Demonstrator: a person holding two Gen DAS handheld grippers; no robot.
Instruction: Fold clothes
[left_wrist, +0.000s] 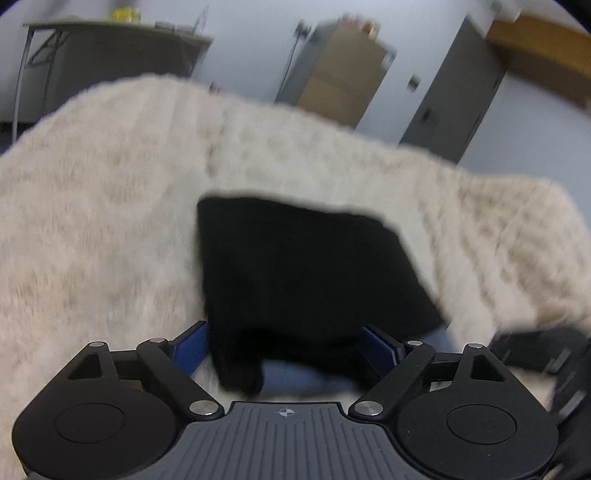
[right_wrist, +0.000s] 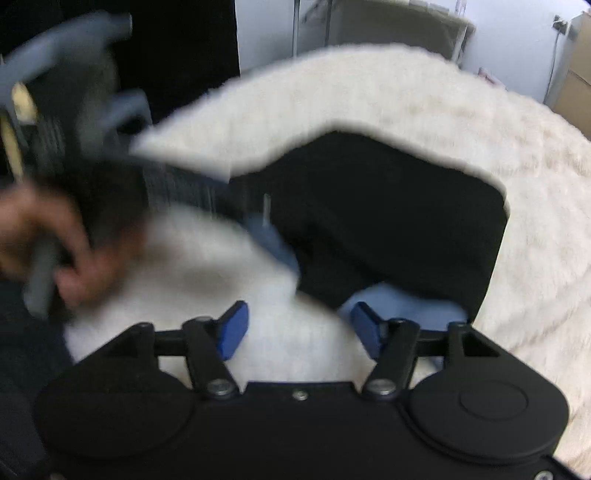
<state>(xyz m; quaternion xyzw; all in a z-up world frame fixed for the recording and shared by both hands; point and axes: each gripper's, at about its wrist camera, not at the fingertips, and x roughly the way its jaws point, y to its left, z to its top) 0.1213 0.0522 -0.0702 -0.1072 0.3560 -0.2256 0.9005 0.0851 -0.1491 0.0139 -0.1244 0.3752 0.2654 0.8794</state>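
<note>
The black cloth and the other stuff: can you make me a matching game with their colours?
Things:
1. cloth
2. fluffy blanket
3. pads of the right tongs
4. box

Colours:
A. blue
B. brown
C. black
D. cream

Pairs: 1-C, 2-D, 3-A, 4-B

I log a cream shaggy blanket (left_wrist: 110, 206), a folding table (left_wrist: 110, 40), stacked cardboard boxes (left_wrist: 343, 74) and a grey door (left_wrist: 454, 92) behind.
</note>
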